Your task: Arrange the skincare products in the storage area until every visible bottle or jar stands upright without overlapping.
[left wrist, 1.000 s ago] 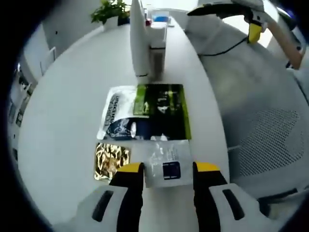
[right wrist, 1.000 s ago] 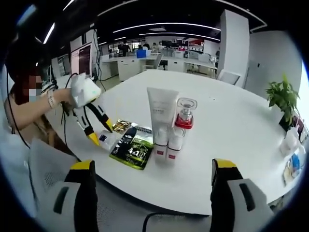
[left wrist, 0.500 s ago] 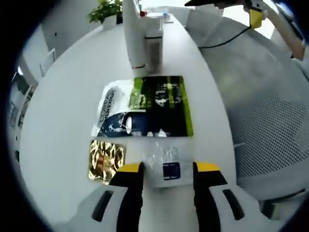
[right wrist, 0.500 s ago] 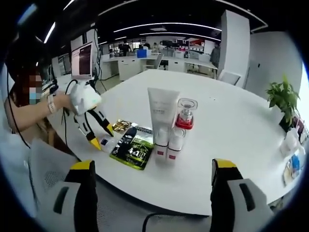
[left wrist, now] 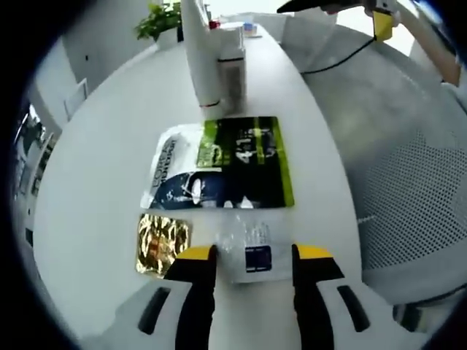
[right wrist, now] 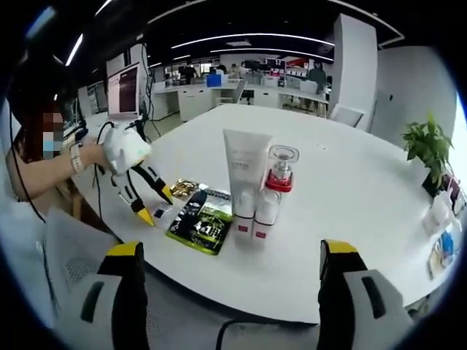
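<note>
- Your left gripper (left wrist: pixel 244 254) is hovering with jaws apart either side of a clear sachet (left wrist: pixel 250 246) near the table (left wrist: pixel 95 160) edge, gripping nothing.
- Your right gripper (right wrist: pixel 228 255) is hanging wide open off the table edge, empty.
- Tube (right wrist: pixel 244 179), small bottle (right wrist: pixel 266 214) and red jar (right wrist: pixel 280 172) are standing upright mid-table, touching.
- Green sachet (left wrist: pixel 252 160), white sachet (left wrist: pixel 179 169) and gold sachet (left wrist: pixel 162 242) are lying flat beside the clear one.

Four flat sachets are lying on the white table (right wrist: pixel 350 219): one green-and-black sachet (left wrist: pixel 252 160), one white-and-navy sachet (left wrist: pixel 175 175), one gold sachet (left wrist: pixel 162 243) and one clear sachet (left wrist: pixel 252 248). Beyond the green-and-black sachet, four containers are standing upright: one tall white tube (right wrist: pixel 244 171), two small white bottles (right wrist: pixel 266 215), one red-collared jar (right wrist: pixel 281 171).
</note>
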A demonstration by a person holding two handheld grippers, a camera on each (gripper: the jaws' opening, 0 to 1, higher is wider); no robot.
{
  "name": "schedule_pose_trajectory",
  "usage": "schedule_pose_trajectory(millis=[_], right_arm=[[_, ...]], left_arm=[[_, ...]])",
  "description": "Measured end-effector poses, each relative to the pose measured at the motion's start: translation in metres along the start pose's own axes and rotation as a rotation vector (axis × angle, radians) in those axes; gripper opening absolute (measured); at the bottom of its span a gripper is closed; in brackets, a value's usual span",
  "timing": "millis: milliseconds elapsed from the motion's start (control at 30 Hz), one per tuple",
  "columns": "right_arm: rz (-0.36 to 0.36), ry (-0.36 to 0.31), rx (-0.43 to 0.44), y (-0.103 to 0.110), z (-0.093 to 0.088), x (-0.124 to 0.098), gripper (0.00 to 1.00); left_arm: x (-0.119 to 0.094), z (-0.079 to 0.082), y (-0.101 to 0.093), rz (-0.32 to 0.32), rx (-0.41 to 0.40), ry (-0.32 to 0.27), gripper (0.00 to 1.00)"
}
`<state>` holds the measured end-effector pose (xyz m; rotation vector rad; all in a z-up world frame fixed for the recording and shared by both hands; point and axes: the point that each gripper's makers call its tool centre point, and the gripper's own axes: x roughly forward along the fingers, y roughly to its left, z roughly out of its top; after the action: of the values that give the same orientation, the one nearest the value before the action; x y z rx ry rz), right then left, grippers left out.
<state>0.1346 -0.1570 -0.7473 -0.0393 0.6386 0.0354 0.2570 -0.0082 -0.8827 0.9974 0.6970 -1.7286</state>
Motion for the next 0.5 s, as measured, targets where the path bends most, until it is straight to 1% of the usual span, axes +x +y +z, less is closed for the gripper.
schedule_pose_trajectory(millis=[133,233,433,500], right_arm=[[-0.007,-0.003,0.008,-0.001,-0.001,-0.001,1.00],[-0.009,-0.003,0.011,0.000,-0.002,-0.002,1.00],[-0.007,-0.005,0.014,0.001,-0.003,-0.002,1.00],[-0.007,-0.007,0.013,0.001,-0.003,-0.002,1.00]], left_arm=[[-0.002,0.002,0.002,0.027,-0.003,0.000,0.43],[-0.005,0.007,0.001,0.024,-0.025,-0.033,0.44],[-0.010,0.009,0.004,0.052,-0.032,-0.038,0.47],[-0.014,0.013,0.003,0.064,-0.047,-0.059,0.48]])
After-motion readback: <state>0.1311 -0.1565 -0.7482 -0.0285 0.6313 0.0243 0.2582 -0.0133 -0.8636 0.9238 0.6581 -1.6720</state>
